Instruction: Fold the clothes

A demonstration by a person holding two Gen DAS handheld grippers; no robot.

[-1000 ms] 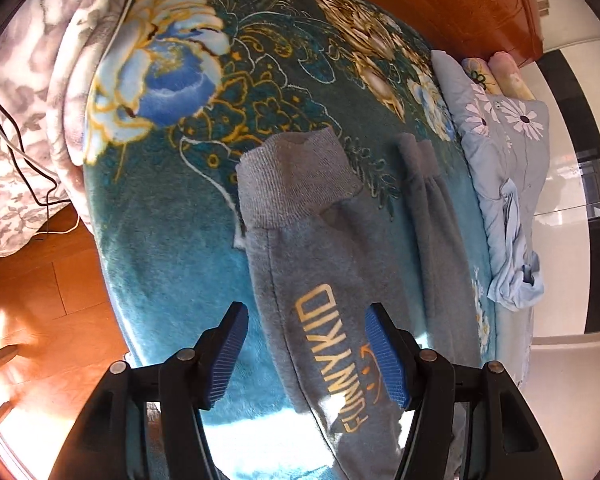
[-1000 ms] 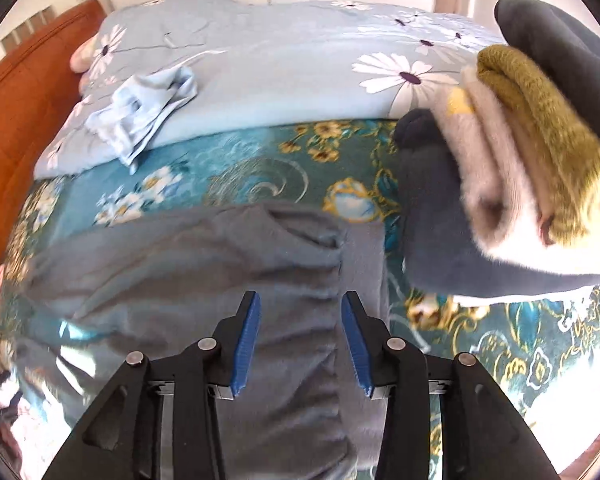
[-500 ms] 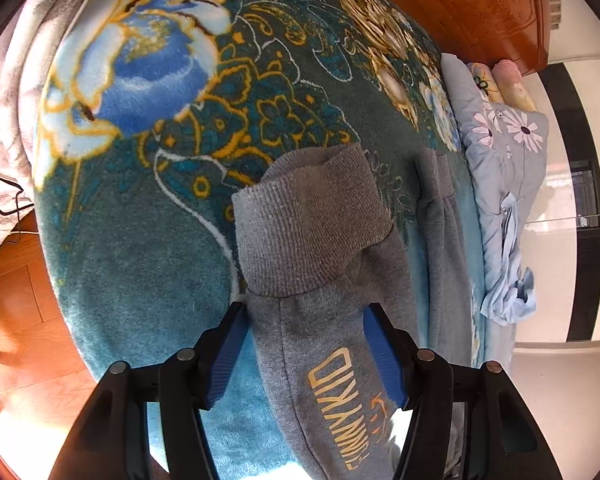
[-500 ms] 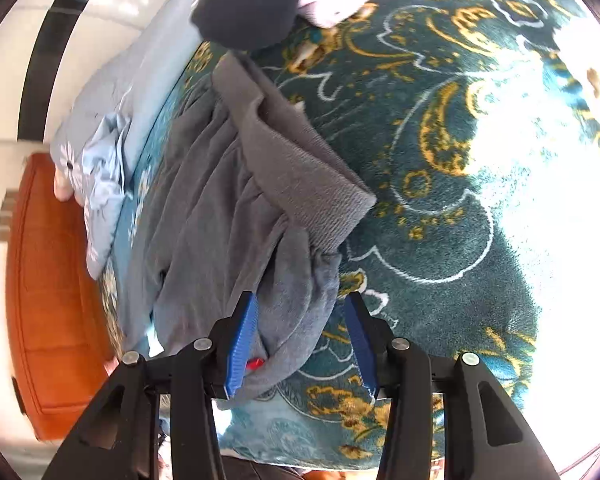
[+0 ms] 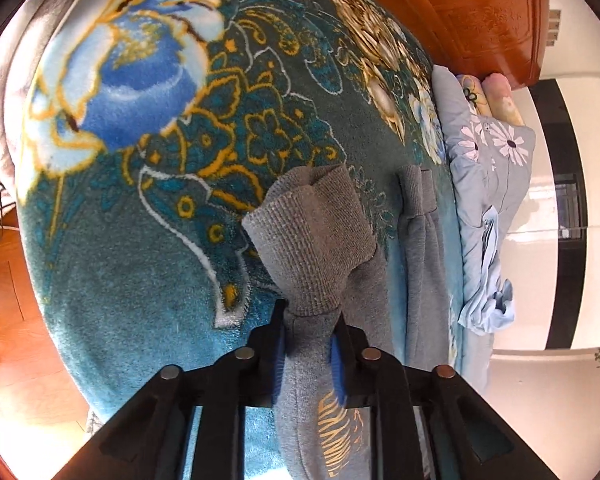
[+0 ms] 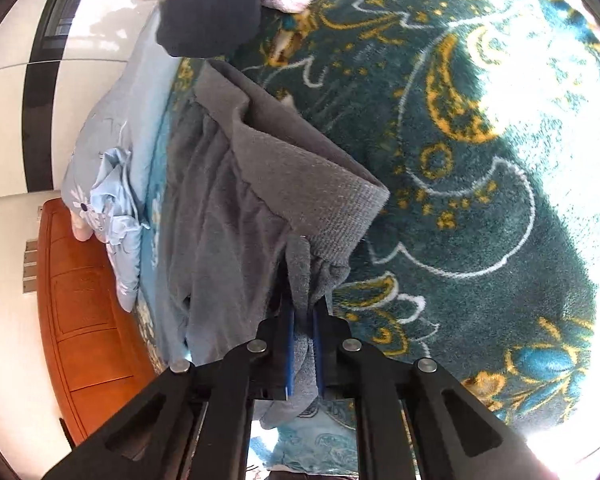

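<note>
Grey sweatpants (image 5: 420, 264) with a yellow print lie on a teal flowered blanket (image 5: 140, 264). In the left wrist view, the near leg's ribbed cuff (image 5: 312, 236) bunches up just beyond my left gripper (image 5: 309, 316). Its jaws are closing, and the blue pads pinch the leg right below the cuff. The other leg's cuff (image 5: 416, 192) lies flat to the right. In the right wrist view, my right gripper (image 6: 303, 304) is closing too, pads pressed on a gathered fold of the sweatpants (image 6: 220, 208) beside the ribbed waistband (image 6: 308, 184).
A pile of folded clothes (image 6: 208, 12) sits on the blanket beyond the waistband. A pale blue daisy quilt (image 5: 496, 148) carries a crumpled light blue garment (image 5: 488, 280). The wooden headboard (image 5: 480, 12) stands behind. Wood floor (image 5: 4, 280) lies past the bed's left edge.
Both grippers went from open to clamped on the sweatpants. The left moved up to the cuff, which puckered. The right rolled and came down onto the fabric by the waistband.
</note>
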